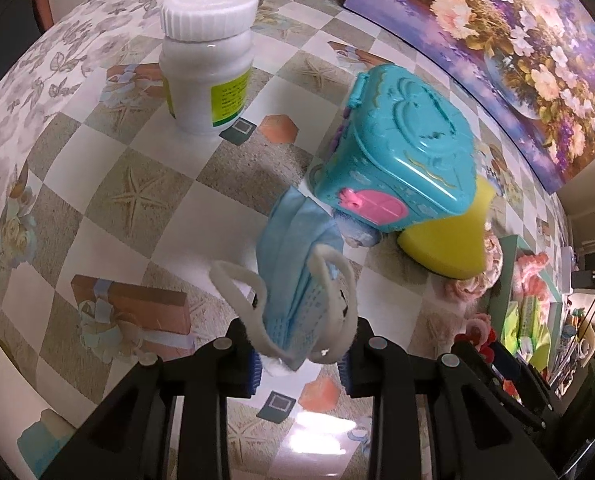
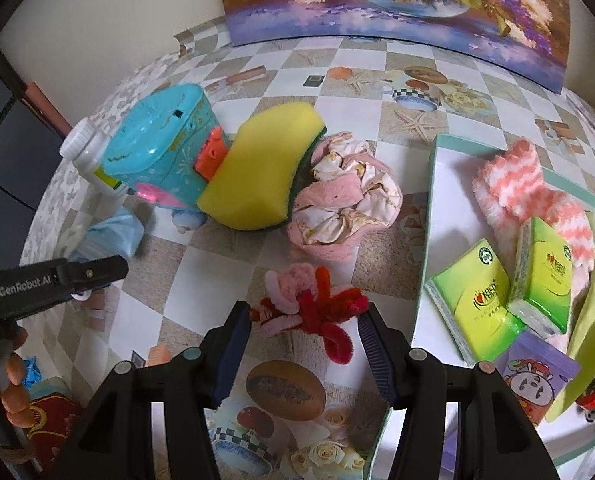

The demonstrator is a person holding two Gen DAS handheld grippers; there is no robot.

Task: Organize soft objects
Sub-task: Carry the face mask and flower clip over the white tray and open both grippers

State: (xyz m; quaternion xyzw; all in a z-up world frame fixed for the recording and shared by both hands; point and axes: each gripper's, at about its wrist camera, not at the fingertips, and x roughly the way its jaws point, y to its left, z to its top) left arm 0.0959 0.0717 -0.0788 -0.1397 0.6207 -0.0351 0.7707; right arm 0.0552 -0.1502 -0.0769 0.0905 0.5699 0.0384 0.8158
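Observation:
My left gripper (image 1: pixel 299 356) is shut on one end of a light blue face mask (image 1: pixel 297 248), which hangs off the table with its white ear loops curling around the fingers. The same mask (image 2: pixel 109 232) and left gripper (image 2: pixel 93 272) show at the left of the right wrist view. My right gripper (image 2: pixel 303 320) holds a red and pink pipe-cleaner flower (image 2: pixel 313 304), and both pads touch its ends. A yellow sponge (image 2: pixel 257 168) leans on a crumpled pink cloth (image 2: pixel 345 192). At the right, a mint-rimmed white tray (image 2: pixel 429 216) holds a fuzzy pink striped sock (image 2: pixel 525 184) and green tissue packs (image 2: pixel 481 300).
A teal toy box (image 1: pixel 397 136) stands just behind the mask, against the sponge. A white bottle (image 1: pixel 207 52) stands farther back left. A flower painting (image 2: pixel 397 0) leans against the wall at the table's back. A person's hand (image 2: pixel 13 368) grips the left tool.

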